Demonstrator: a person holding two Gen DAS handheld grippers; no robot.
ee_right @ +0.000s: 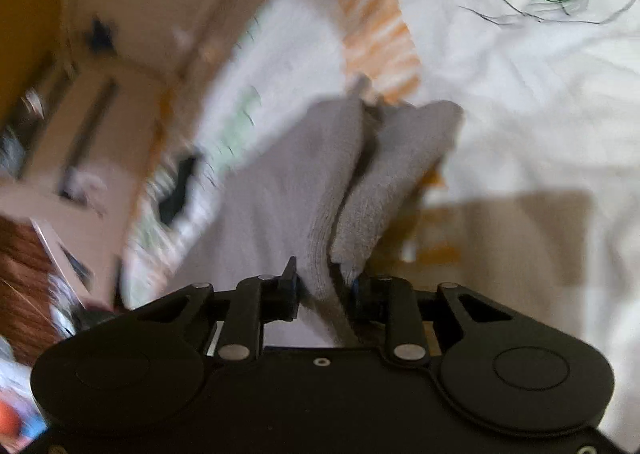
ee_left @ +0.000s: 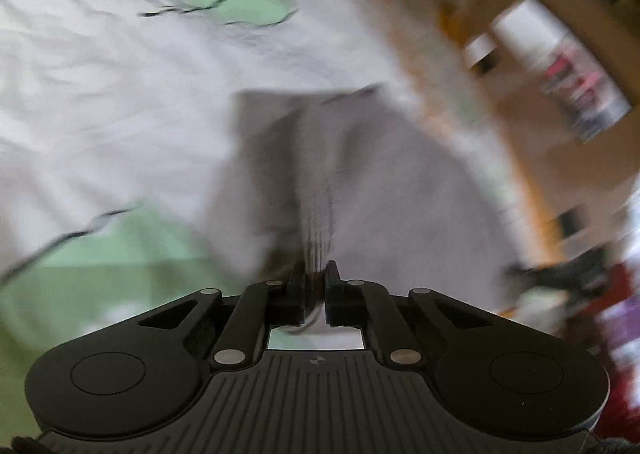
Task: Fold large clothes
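A grey knitted garment (ee_left: 352,173) hangs from my left gripper (ee_left: 314,274), whose jaws are shut tight on a thin pinch of its edge. The same grey garment (ee_right: 304,189) appears in the right wrist view, bunched into thick folds between the jaws of my right gripper (ee_right: 326,280), which is shut on it. Both views are blurred by motion. The cloth is lifted off a white bed sheet (ee_left: 100,93) printed with green patches and thin black lines.
An orange-and-white striped cloth (ee_right: 376,41) lies on the sheet beyond the garment. A wooden bed edge (ee_left: 516,173) borders the sheet. Past it stand a cardboard box (ee_right: 80,173) and blurred clutter (ee_left: 568,73) on the floor.
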